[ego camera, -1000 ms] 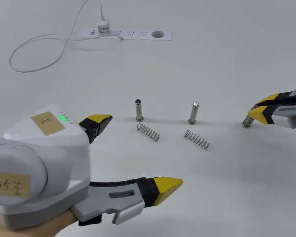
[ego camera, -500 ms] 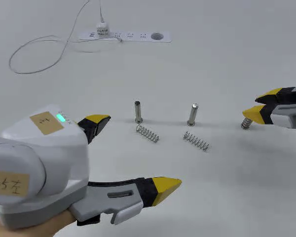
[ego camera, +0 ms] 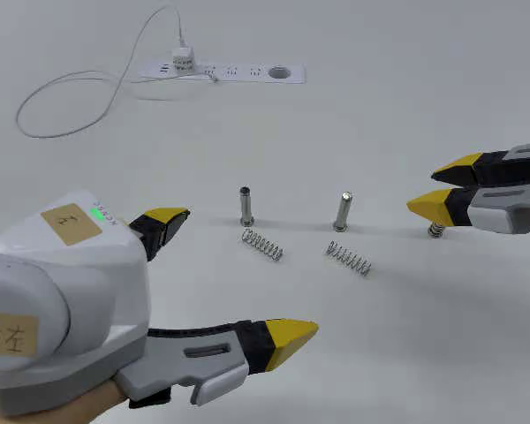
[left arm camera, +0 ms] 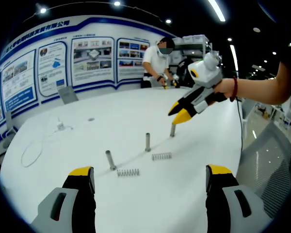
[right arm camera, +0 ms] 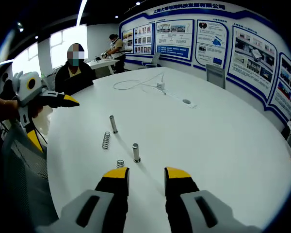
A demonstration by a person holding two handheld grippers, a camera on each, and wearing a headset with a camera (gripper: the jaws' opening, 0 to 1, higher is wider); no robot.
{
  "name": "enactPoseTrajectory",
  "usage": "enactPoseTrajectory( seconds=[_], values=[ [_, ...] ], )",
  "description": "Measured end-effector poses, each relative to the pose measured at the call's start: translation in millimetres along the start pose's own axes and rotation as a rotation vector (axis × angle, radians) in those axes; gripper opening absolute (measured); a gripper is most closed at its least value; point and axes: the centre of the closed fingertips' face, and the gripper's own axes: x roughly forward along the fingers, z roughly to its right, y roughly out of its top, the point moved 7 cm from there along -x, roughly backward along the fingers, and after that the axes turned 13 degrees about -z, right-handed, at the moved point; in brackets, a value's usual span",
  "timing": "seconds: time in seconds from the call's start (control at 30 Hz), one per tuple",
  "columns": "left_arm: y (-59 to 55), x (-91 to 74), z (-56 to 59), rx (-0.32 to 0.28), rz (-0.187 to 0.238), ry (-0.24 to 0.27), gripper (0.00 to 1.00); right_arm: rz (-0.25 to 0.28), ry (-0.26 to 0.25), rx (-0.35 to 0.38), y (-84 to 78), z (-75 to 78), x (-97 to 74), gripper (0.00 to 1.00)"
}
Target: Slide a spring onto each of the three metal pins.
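Right hand-held gripper point(ego camera: 424, 186) released, empty, tips just beside sprung pin point(ego camera: 435, 230), right of middle pin point(ego camera: 342, 212). Left hand-held gripper point(ego camera: 247, 269) released, empty, well left of middle pin.

Bright, even light falls from above on the white table point(ego camera: 380, 115), which looks almost washed out. The pins point(ego camera: 246, 206) cast only faint, soft shadows. In the left gripper view the ceiling strip lights point(left arm camera: 217, 9) glare against a dark ceiling. Both gripper views bend strongly at the edges, curving the far wall posters point(right arm camera: 218, 34). The head view is sharp.
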Motion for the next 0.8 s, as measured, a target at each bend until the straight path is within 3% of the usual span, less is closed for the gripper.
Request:
enactPoseTrajectory(
  seconds=[0.53,0.8],
  values=[
    [-2.6,-2.5,-2.4,-0.015,0.001,0.015,0.98,-0.058,0.068,-0.011,-12.5,-31.2,32.2,0.32],
    [-3.8,-3.6,-5.2,-0.029,0.002,0.032,0.95,-0.072,0.066,-0.022,-21.0,-39.8,48.5,0.30]
  ],
)
